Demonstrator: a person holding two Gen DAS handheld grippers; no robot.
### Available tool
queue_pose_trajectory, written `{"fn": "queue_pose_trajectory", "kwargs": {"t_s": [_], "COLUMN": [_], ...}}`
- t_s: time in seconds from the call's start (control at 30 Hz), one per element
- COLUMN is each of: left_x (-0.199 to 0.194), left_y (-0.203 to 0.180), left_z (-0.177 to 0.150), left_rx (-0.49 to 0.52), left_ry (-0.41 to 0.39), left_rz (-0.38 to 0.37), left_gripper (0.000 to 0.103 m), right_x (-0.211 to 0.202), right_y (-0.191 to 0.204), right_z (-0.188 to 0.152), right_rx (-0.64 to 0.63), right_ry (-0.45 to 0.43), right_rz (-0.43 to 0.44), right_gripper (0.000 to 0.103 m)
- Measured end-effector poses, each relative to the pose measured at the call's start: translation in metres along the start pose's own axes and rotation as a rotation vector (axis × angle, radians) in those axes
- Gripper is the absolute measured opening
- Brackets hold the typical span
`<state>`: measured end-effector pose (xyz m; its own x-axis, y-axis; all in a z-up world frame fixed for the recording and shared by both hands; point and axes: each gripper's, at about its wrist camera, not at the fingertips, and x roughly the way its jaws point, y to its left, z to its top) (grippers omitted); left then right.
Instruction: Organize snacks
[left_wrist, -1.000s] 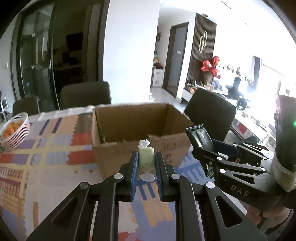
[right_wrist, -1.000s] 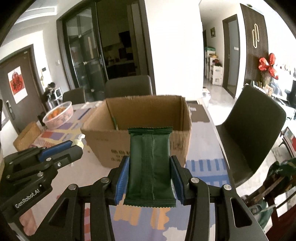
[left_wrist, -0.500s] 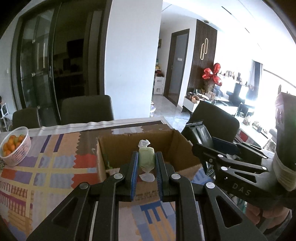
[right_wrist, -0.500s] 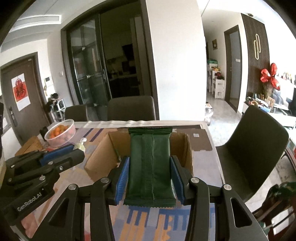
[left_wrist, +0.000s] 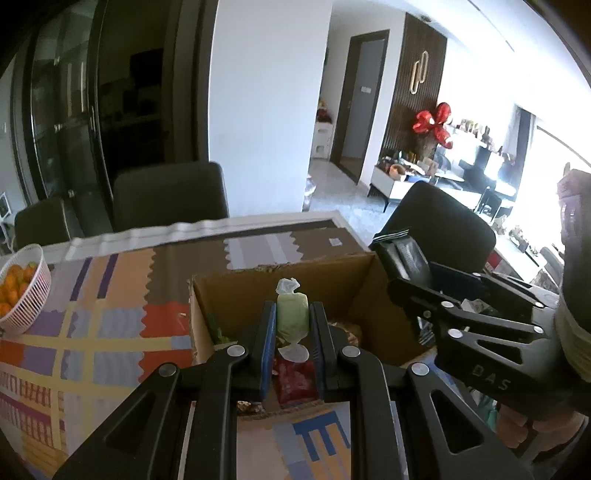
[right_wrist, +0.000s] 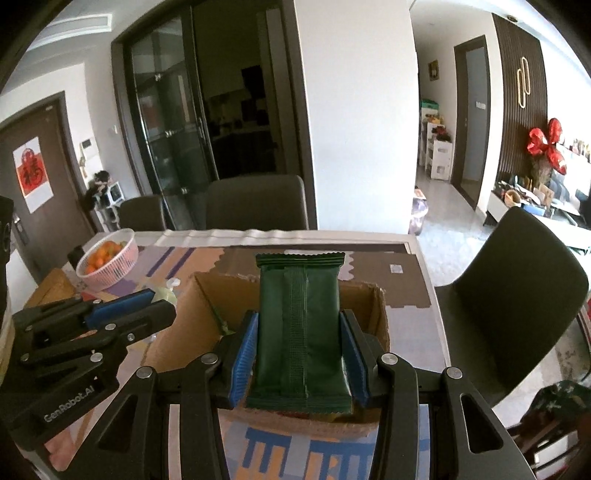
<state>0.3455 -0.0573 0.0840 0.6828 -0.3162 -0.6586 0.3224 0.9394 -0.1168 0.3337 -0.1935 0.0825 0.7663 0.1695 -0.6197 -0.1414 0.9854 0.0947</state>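
A white basket of oranges (right_wrist: 107, 266) stands near the table's (left_wrist: 110, 280) far left edge, on a patchwork-patterned cloth. The left gripper (left_wrist: 292, 325) hangs over the near wall of an open cardboard box (left_wrist: 354, 291) that sits toward the table's right edge; its blue pads are clamped tight on a pale green wrapped candy (left_wrist: 291, 314), held upright with its twisted ends above and below the pads. Red and other packets lie inside the box beneath it. Just to the right, the right gripper (right_wrist: 299, 354) is closed on a dark green snack packet (right_wrist: 300, 328), gripped by its long edges and held above the box's near wall. Dark chairs (right_wrist: 517, 291) stand at the table's far and right sides.
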Motion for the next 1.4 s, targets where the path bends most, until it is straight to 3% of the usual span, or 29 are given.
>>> {"fn": "queue_pose_trajectory", "kwargs": {"t_s": [0.27, 0.37, 0.43, 0.47, 0.53, 0.73, 1.07, 1.4], "left_x": [0.034, 0.038, 0.036, 0.034, 0.029, -0.002, -0.060, -0.114], "left_y": [0.007, 0.008, 0.009, 0.010, 0.010, 0.003, -0.009, -0.023], "left_z": [-0.002, -0.005, -0.007, -0.009, -0.012, -0.027, -0.060, -0.103], "left_rx": [-0.021, -0.026, -0.022, -0.021, -0.014, 0.001, -0.001, -0.017], "left_ry": [0.074, 0.077, 0.070, 0.064, 0.047, -0.023, -0.122, -0.183], "left_rz": [0.008, 0.036, 0.060, 0.074, 0.093, 0.165, 0.202, 0.206], "left_gripper": [0.019, 0.030, 0.037, 0.040, 0.041, 0.058, 0.086, 0.095], "right_x": [0.025, 0.032, 0.033, 0.033, 0.031, 0.012, -0.047, -0.103], "right_y": [-0.001, -0.002, -0.004, -0.005, -0.008, -0.011, -0.006, 0.004], "right_z": [0.001, 0.002, 0.002, 0.001, -0.002, -0.018, -0.048, -0.086], "right_rx": [-0.017, -0.020, -0.020, -0.020, -0.013, -0.006, -0.013, 0.005], "right_ry": [0.046, 0.061, 0.062, 0.064, 0.067, 0.045, -0.047, -0.114], "right_rz": [-0.015, -0.020, -0.035, -0.046, -0.056, -0.077, -0.108, -0.134], "right_gripper": [0.045, 0.045, 0.048, 0.054, 0.062, 0.069, 0.078, 0.086]}}
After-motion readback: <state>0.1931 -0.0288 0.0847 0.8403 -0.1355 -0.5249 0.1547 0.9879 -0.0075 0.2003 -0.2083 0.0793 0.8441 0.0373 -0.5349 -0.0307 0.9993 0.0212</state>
